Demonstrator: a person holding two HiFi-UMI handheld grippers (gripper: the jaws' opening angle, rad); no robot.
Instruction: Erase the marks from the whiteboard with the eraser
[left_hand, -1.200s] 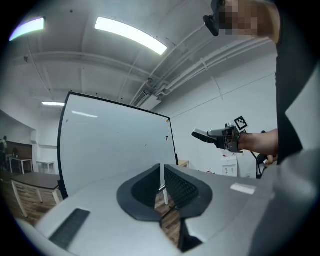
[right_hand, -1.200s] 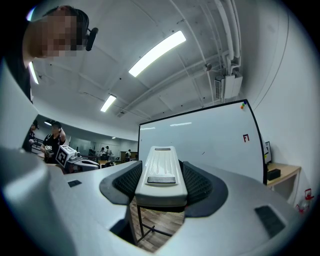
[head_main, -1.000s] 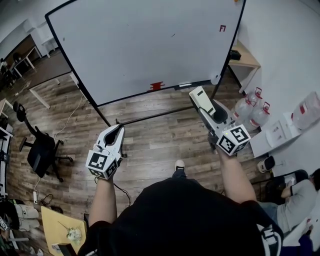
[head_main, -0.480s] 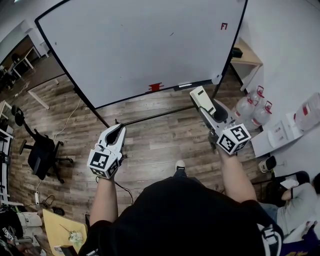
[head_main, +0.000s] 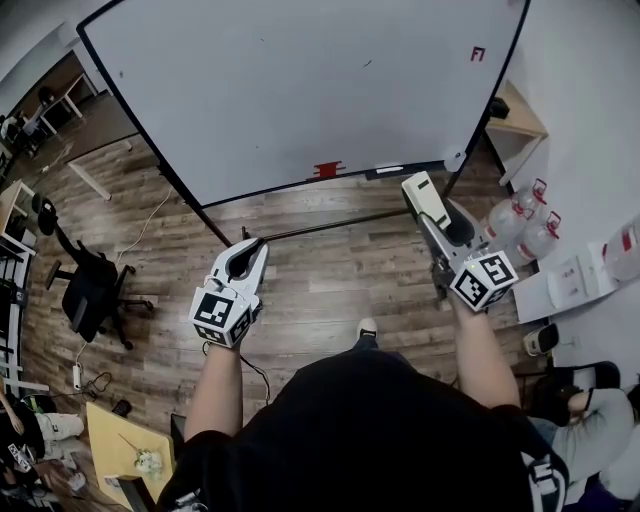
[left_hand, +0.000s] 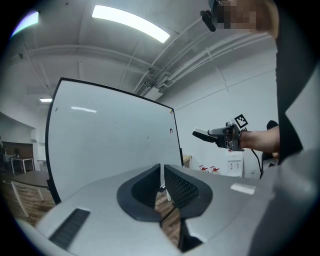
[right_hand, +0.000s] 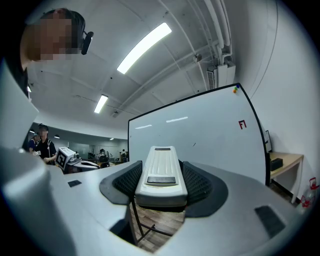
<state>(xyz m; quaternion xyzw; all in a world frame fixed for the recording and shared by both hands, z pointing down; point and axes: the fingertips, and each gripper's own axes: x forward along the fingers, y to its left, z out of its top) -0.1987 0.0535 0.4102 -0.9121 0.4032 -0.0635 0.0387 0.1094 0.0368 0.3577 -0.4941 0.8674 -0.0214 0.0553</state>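
I had the eraser (right_hand: 160, 172) clamped in the right gripper (head_main: 437, 222), the jaws pressed against its two long sides. Its long axis ran straight out along the jaws, nose pointing at the whiteboard (head_main: 300, 90). The left gripper (head_main: 245, 262) carried nothing, and in its own view the jaws stood nearly together, with only a thin slit between them.

The board stood ahead of both grippers and apart from them, and the eraser's face was not touching it. What I could see to wipe was a small red mark (head_main: 478, 54) near the board's upper right corner and a short dark tick (head_main: 367, 64) to its left, a little lower. From the right gripper view, both lay above and to the right of the eraser's nose. I judged the coming move to be a reach forward, up and slightly right. The right hand was the nearer one (and the only one loaded).

My right forearm was stretched forward with its gripper tilted up towards the board's lower right edge. The left was held lower and closer in, over the wooden floor (head_main: 320, 270), angled at the board's foot.
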